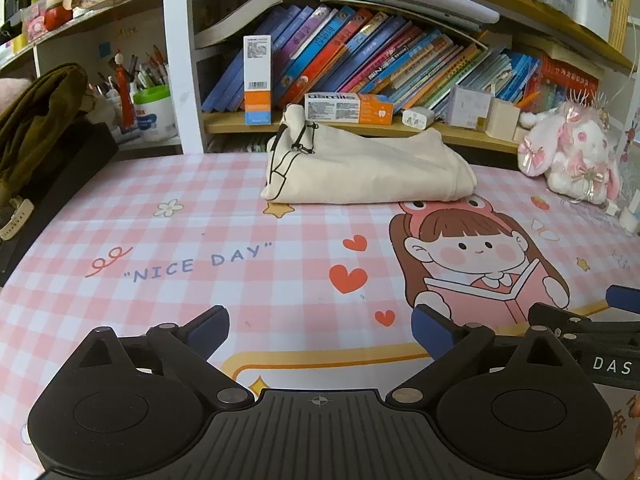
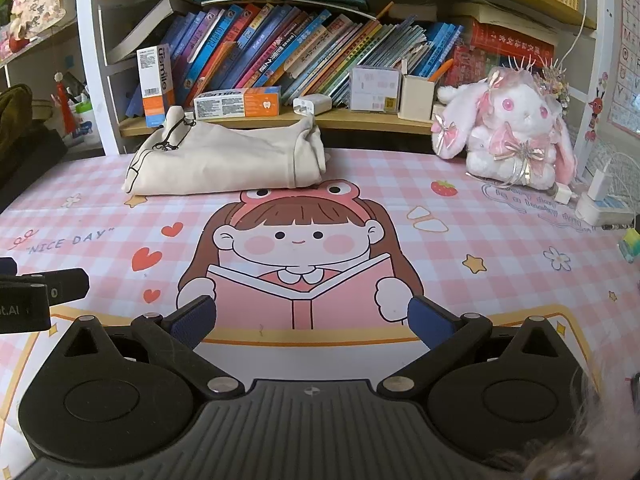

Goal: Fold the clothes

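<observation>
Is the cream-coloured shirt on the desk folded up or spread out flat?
Folded. The shirt sits as a thick, neat bundle with its edges tucked and layered at the back of the desk mat, not spread out.

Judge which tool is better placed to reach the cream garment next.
Left, marginally: the cream garment lies straight beyond the open left tool, while it sits up-left of the open right tool. Both are empty and well short.

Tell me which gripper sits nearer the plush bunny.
Right. The right gripper has the plush bunny ahead to its right; the left gripper sits farther left.
</observation>
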`<action>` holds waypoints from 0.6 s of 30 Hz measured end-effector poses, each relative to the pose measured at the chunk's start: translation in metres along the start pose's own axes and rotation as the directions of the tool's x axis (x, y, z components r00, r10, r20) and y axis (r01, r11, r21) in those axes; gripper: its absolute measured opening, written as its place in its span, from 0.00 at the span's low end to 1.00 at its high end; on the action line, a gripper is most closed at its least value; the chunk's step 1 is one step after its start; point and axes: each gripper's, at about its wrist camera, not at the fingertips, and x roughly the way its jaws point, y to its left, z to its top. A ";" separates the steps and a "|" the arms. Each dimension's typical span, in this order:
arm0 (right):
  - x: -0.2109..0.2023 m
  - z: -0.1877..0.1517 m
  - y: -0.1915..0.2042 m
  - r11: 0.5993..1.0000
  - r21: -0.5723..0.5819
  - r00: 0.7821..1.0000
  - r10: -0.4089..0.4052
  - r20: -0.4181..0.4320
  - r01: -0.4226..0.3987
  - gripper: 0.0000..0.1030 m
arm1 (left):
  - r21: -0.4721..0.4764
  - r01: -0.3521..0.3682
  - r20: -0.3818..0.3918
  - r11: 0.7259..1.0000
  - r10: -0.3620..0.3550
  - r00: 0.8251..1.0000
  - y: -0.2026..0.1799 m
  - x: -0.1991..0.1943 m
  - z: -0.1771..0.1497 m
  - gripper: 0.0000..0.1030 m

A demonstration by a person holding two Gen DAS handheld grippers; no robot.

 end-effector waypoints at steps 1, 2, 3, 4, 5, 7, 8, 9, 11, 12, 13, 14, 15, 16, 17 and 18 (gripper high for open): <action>0.000 0.000 0.000 1.000 0.001 1.000 -0.001 0.000 0.001 1.00 | 0.001 0.001 0.001 1.000 -0.001 1.000 0.000 0.000 0.000 0.96; 0.000 0.000 0.000 1.000 0.002 1.000 -0.002 0.000 0.002 1.00 | 0.002 0.001 0.002 1.000 -0.001 1.000 0.000 0.000 0.000 0.96; 0.000 0.000 -0.001 1.000 0.002 1.000 -0.002 0.000 0.002 1.00 | 0.003 0.002 0.002 1.000 -0.002 1.000 -0.001 0.000 0.000 0.96; 0.001 0.000 -0.001 1.000 0.003 1.000 -0.002 0.000 0.002 1.00 | 0.005 0.002 0.002 1.000 -0.002 1.000 -0.001 0.000 0.000 0.97; 0.001 -0.001 -0.001 1.000 0.003 1.000 -0.003 0.000 0.003 1.00 | 0.006 0.002 0.001 1.000 -0.002 1.000 -0.001 0.000 0.000 0.97; 0.001 0.000 -0.001 1.000 0.002 1.000 -0.003 0.000 0.003 1.00 | 0.006 0.000 -0.001 1.000 0.000 1.000 -0.001 0.000 0.000 0.97; 0.001 0.000 -0.001 1.000 0.002 1.000 -0.002 0.000 0.002 1.00 | 0.006 -0.001 -0.002 1.000 0.001 1.000 -0.001 0.001 -0.001 0.97; 0.001 -0.001 -0.001 1.000 0.002 1.000 -0.002 0.000 0.002 1.00 | 0.006 -0.002 -0.002 1.000 0.002 1.000 -0.001 0.001 0.000 0.97; 0.001 -0.001 -0.001 1.000 0.002 1.000 -0.002 -0.001 0.002 1.00 | 0.006 -0.004 -0.003 1.000 0.004 1.000 -0.001 0.001 0.001 0.97; 0.001 -0.001 -0.001 1.000 0.002 1.000 -0.002 -0.001 0.002 1.00 | 0.006 -0.005 -0.004 1.000 0.005 1.000 -0.001 0.002 0.001 0.97; 0.001 -0.001 -0.001 1.000 0.002 1.000 -0.002 -0.002 0.002 1.00 | 0.006 -0.006 -0.005 1.000 0.006 1.000 -0.001 0.002 0.001 0.97; 0.001 -0.001 -0.001 1.000 0.002 1.000 -0.002 -0.002 0.002 1.00 | 0.006 -0.006 -0.006 1.000 0.006 1.000 -0.002 0.002 0.001 0.97; 0.001 -0.001 -0.001 1.000 0.002 1.000 -0.002 -0.003 0.002 1.00 | 0.006 -0.006 -0.007 1.000 0.006 1.000 -0.002 0.002 0.001 0.97; 0.001 -0.001 -0.001 1.000 0.003 1.000 -0.002 -0.003 0.002 1.00 | 0.006 -0.006 -0.009 1.000 0.006 1.000 -0.002 0.002 0.001 0.97; 0.002 -0.001 -0.001 1.000 0.003 1.000 -0.002 -0.004 0.002 1.00 | 0.007 -0.006 -0.010 1.000 0.006 1.000 -0.002 0.002 0.001 0.97; 0.002 -0.001 -0.001 1.000 0.003 1.000 -0.002 -0.006 0.002 1.00 | 0.007 -0.006 -0.011 1.000 0.006 1.000 -0.002 0.002 0.001 0.97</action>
